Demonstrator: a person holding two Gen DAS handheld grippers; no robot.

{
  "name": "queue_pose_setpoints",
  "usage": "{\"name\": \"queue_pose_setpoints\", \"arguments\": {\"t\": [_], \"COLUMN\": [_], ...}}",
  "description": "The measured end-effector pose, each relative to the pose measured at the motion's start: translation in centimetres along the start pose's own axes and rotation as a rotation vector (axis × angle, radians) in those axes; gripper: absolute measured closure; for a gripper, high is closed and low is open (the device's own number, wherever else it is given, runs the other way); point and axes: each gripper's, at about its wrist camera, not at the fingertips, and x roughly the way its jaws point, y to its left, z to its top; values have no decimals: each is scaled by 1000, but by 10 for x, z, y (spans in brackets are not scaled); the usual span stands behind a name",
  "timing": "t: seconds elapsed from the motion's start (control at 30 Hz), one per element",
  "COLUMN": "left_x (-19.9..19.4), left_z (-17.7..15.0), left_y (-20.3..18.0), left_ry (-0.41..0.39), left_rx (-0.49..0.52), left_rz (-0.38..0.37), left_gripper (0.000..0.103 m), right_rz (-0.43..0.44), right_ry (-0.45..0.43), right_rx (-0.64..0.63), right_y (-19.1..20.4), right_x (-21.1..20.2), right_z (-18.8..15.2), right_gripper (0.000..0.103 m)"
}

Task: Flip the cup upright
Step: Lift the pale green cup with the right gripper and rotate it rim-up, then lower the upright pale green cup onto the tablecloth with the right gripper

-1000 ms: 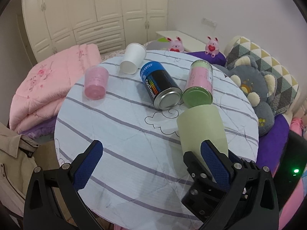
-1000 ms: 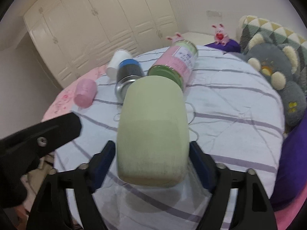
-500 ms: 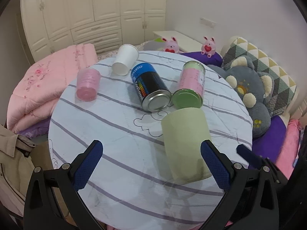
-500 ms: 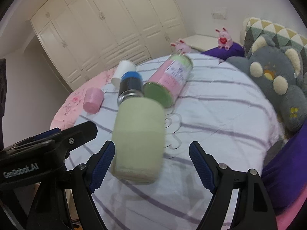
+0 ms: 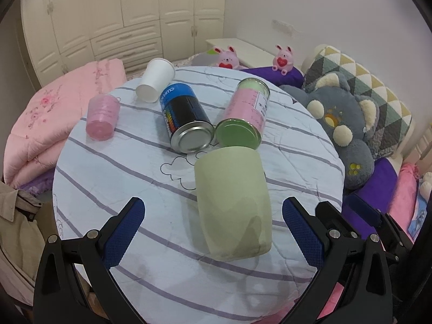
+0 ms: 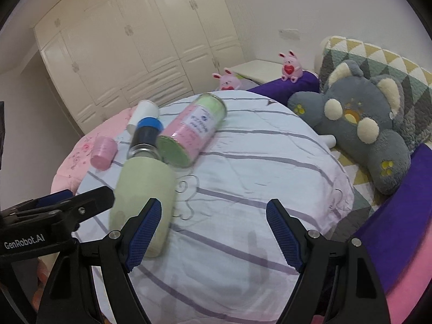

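Green cup (image 5: 233, 202) stands unheld on the striped table (image 5: 113, 167) between the wide-open left gripper (image 5: 213, 229)'s fingers; right gripper (image 6: 214, 232), also spread, sits beside it. Beyond lie two cans (image 5: 186, 117). Withdraw straight back, avoiding brushing the cup.

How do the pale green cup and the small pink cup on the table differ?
The pale green cup is larger than the small pink cup. The green cup is opaque and matte; the pink cup looks translucent. The green cup sits near the grippers, the pink cup at the table's far left. Both rest with their mouths facing away from the cameras.
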Motion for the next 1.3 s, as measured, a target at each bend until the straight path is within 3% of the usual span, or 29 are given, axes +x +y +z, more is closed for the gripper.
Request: {"name": "queue_pose_setpoints", "arguments": {"t": [0.17,0.37,0.6,0.73,0.9,1.3], "left_x": [23,67,90,90,86,44], "left_z": [8,15,23,25,27,46], "left_y": [-4,-12,-15,-11,-9,8], "left_ry": [81,249,308,299,262,22], "left_rx": [-48,-88,-97,-112,-98,-67], "left_rz": [-4,2,26,-3,-5,19], "left_gripper": [0,0,1,22,22,22], "right_rz": [-12,-4,23,35,49,91], "right_ry": [15,50,103,114,123,114], "right_rx": [0,11,14,-3,-21,-66], "right_y": [-13,-26,-32,-29,-23,3], "right_x": [2,12,32,40,45,43], "right_z": [0,0,5,11,13,13], "right_gripper": [22,22,22,22,22,22]}}
